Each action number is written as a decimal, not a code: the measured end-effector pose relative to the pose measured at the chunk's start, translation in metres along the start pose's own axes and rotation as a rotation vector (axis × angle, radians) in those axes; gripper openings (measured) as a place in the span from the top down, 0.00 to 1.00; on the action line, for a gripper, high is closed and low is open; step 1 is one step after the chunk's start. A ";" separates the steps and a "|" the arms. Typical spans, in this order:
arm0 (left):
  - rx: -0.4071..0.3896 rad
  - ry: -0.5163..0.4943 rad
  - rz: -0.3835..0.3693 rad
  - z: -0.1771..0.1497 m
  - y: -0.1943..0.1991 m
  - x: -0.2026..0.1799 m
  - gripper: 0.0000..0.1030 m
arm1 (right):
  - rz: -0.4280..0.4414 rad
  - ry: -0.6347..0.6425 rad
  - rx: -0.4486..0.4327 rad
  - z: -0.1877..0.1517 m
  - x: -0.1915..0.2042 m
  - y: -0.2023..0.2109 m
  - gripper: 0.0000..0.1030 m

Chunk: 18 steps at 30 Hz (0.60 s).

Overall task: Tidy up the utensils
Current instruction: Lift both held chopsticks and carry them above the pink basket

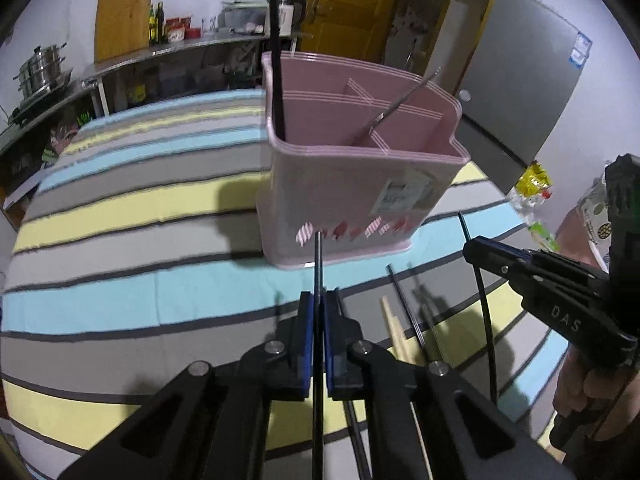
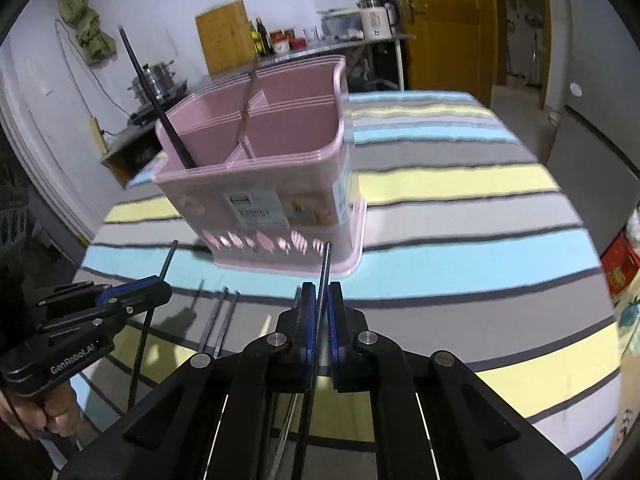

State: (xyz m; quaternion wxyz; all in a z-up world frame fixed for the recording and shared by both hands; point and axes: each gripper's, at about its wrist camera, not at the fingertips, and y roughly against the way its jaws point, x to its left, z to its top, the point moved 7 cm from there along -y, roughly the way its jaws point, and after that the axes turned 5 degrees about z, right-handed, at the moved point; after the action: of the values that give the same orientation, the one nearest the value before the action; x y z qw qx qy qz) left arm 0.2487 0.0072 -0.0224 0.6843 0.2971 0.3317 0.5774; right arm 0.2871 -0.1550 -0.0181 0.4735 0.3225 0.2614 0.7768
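The left gripper (image 1: 318, 300), black with blue pads, has its fingers pressed together on a thin dark chopstick (image 1: 319, 256) that runs up between the pads and ends in front of the lower wall of the pink plastic utensil holder (image 1: 352, 200). The right gripper (image 2: 321, 292), of the same make, likewise pinches a slim dark chopstick with a pale glint along it (image 2: 325, 268), whose tip reaches the row of cut-out shapes near the holder's base. The holder stands upright on a table covered by a striped cloth of grey, yellow and light blue bands (image 1: 120, 208), and it is split by inner walls into several compartments. One long black chopstick (image 1: 276, 60) leans in its near corner compartment, rising well above the rim, and a slim metal utensil handle (image 1: 404, 100) leans against the dividers further in. On the cloth between the two grippers lie more loose sticks: a few dark chopsticks (image 1: 404, 304) and a pale wooden one (image 1: 394, 328), side by side. A hand (image 1: 588, 392) grasps the right gripper's handle at the edge of the left view. Behind the table stand a steel counter with pots and bottles (image 1: 44, 68) and a yellow door (image 2: 440, 20).
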 end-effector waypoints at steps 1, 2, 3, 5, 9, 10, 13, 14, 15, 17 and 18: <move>-0.012 -0.001 -0.002 0.003 0.006 0.000 0.95 | 0.000 0.003 -0.012 0.003 0.001 0.006 0.95; -0.025 -0.003 -0.004 0.008 0.013 0.001 0.95 | 0.000 0.005 -0.024 0.007 0.000 0.011 0.95; -0.035 -0.004 -0.006 0.012 0.019 0.002 0.95 | 0.000 0.006 -0.039 0.011 0.001 0.017 0.95; -0.061 -0.012 -0.009 0.022 0.032 0.003 0.95 | -0.001 0.010 -0.069 0.018 0.003 0.030 0.95; -0.109 -0.023 -0.006 0.037 0.055 0.001 0.95 | -0.007 0.022 -0.128 0.033 0.006 0.054 0.96; -0.122 -0.027 -0.005 0.041 0.061 0.001 0.95 | -0.007 0.025 -0.140 0.036 0.008 0.059 0.96; -0.156 -0.033 -0.004 0.048 0.075 -0.002 0.95 | -0.014 0.036 -0.176 0.044 0.012 0.074 0.96; -0.169 -0.035 -0.003 0.052 0.080 -0.002 0.95 | -0.014 0.037 -0.186 0.046 0.013 0.077 0.96; -0.178 -0.036 -0.002 0.054 0.084 -0.003 0.95 | -0.015 0.040 -0.198 0.050 0.014 0.081 0.96; -0.196 -0.036 0.000 0.058 0.092 -0.003 0.95 | -0.019 0.046 -0.211 0.052 0.015 0.087 0.96; -0.203 -0.036 0.001 0.058 0.095 -0.003 0.95 | -0.020 0.048 -0.218 0.052 0.016 0.090 0.96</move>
State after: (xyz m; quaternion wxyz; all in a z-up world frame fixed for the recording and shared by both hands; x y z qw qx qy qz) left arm 0.2379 0.0179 0.0877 0.7164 0.2366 0.2591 0.6030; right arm 0.2697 -0.1726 0.0845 0.5070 0.2478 0.1898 0.8035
